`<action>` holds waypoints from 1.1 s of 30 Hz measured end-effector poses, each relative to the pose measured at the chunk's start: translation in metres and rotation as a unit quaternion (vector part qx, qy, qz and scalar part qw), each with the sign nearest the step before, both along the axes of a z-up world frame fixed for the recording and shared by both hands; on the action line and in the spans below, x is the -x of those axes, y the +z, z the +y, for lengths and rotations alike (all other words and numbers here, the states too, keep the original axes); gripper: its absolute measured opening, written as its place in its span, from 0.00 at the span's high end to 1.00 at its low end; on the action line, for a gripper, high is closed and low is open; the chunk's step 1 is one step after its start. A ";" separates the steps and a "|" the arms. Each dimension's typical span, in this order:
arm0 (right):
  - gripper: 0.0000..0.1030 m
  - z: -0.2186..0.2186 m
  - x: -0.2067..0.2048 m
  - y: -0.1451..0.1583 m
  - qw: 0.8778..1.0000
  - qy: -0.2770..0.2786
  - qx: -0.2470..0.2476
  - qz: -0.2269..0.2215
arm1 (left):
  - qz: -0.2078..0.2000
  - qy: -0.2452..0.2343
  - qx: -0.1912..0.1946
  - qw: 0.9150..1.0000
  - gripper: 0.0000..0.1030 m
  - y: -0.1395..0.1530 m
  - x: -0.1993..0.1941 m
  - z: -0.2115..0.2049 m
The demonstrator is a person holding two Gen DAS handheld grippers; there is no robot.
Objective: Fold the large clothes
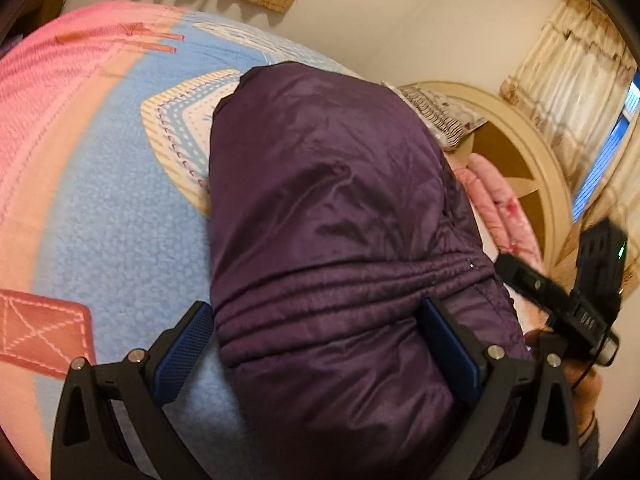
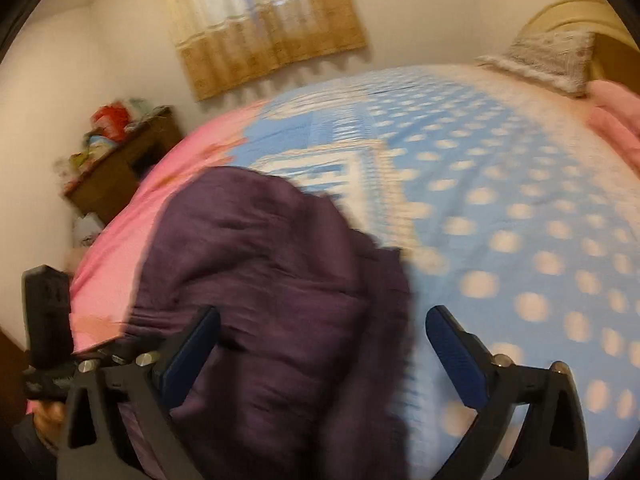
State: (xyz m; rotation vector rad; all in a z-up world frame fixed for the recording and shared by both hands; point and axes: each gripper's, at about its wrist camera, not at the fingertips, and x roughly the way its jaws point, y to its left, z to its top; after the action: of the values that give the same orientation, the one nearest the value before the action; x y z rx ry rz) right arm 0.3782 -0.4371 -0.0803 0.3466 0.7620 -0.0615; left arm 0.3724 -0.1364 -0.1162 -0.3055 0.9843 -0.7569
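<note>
A dark purple quilted jacket (image 1: 328, 208) lies folded in a long bundle on the bed. In the left wrist view my left gripper (image 1: 320, 320) is open, its blue-padded fingers (image 1: 188, 344) straddling the jacket's near end with the ribbed hem between them. The right gripper's body (image 1: 576, 300) shows at the right edge of that view. In the blurred right wrist view the jacket (image 2: 256, 272) fills the lower left. My right gripper (image 2: 324, 328) is open over the jacket's right edge, holding nothing. The left gripper's body (image 2: 46, 320) shows at the far left.
The bed has a blue, white-dotted and pink blanket (image 2: 500, 200). A pillow (image 2: 552, 60) and pink bedding (image 1: 500, 200) lie by the cream headboard (image 1: 532, 152). A cluttered wooden nightstand (image 2: 120, 160) stands beside the bed. Curtains (image 2: 264, 20) hang on the wall.
</note>
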 end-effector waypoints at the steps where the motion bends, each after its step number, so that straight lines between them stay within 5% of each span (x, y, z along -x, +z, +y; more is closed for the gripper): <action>1: 0.01 -0.006 0.001 -0.006 1.000 0.003 -0.011 0.009 | 0.000 0.001 0.003 1.000 0.00 -0.001 0.001 -0.001; 6: 0.01 -0.036 -0.005 -0.048 0.984 0.026 -0.172 0.039 | -0.004 -0.003 0.012 1.000 0.00 -0.002 0.003 -0.001; 10: 0.01 -0.052 -0.012 -0.091 0.943 0.054 -0.326 0.046 | 0.008 -0.006 0.037 0.999 0.00 -0.008 0.001 0.005; 12: 0.07 -0.046 -0.009 -0.090 0.945 0.065 -0.318 0.033 | 0.013 -0.004 0.049 0.999 0.00 -0.011 0.002 0.007; 14: 0.24 -0.041 -0.004 -0.090 0.931 0.078 -0.357 0.017 | 0.005 -0.002 0.052 0.999 0.02 -0.010 0.007 0.007; 18: 0.39 -0.021 0.012 -0.074 0.934 0.103 -0.342 -0.008 | -0.017 -0.002 0.046 0.999 0.07 0.002 0.024 0.014; 24: 0.42 0.045 0.018 -0.045 0.929 0.176 -0.325 -0.014 | -0.057 0.027 0.028 0.998 0.07 0.028 0.058 0.065; 33: 0.42 0.215 -0.019 -0.030 0.883 0.328 -0.335 0.011 | -0.072 0.165 -0.033 0.983 0.07 0.054 0.102 0.209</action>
State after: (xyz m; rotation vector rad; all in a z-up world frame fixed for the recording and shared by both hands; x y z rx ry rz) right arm 0.3970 -0.2218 -0.1106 0.7255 0.8764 0.8613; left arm 0.2701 0.0723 -0.0618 -0.3424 0.7949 -0.4368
